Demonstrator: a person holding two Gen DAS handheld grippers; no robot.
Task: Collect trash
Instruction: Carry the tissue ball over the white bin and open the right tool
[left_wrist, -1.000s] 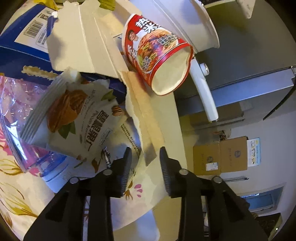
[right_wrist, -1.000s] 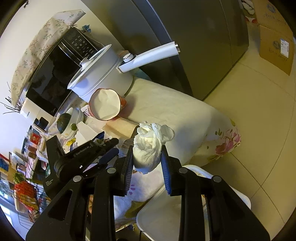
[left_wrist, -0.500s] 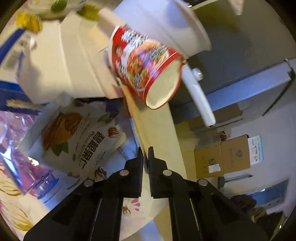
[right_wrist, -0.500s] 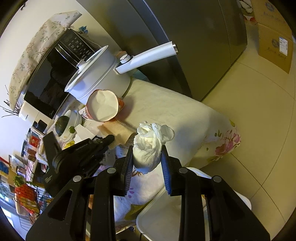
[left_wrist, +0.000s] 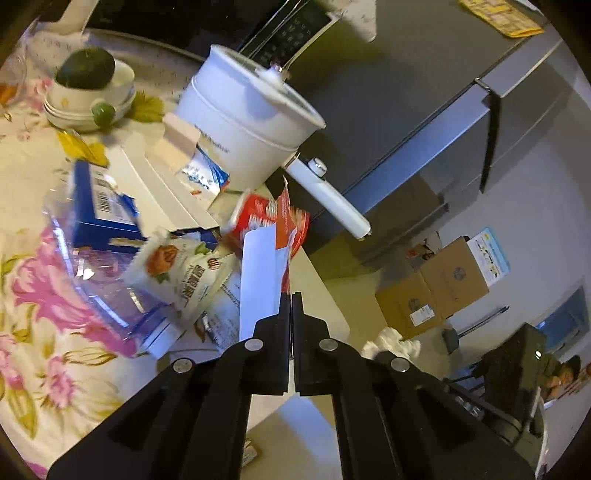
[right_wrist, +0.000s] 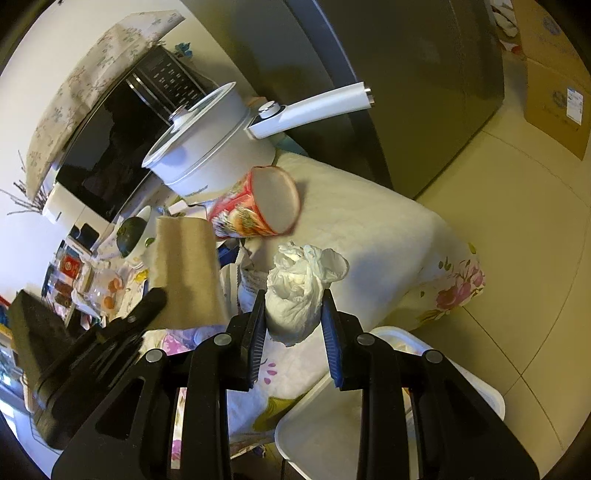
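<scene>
Left tool (left_wrist: 291, 302) clamped on cardboard strip (left_wrist: 258, 280)

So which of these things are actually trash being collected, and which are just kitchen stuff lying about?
Part of the job:
- crumpled tissue, held in the right gripper
- cardboard strip, pinched by the left gripper
- noodle cup, lying on its side
- snack packet
- white bin

Just lying about:
- white pot
- microwave
- avocado in a bowl

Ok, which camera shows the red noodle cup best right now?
Right wrist view: the noodle cup lies on its side, open mouth and printed wall unobstructed. In the left wrist view the noodle cup is blurred and mostly hidden behind the cardboard strip.
</scene>
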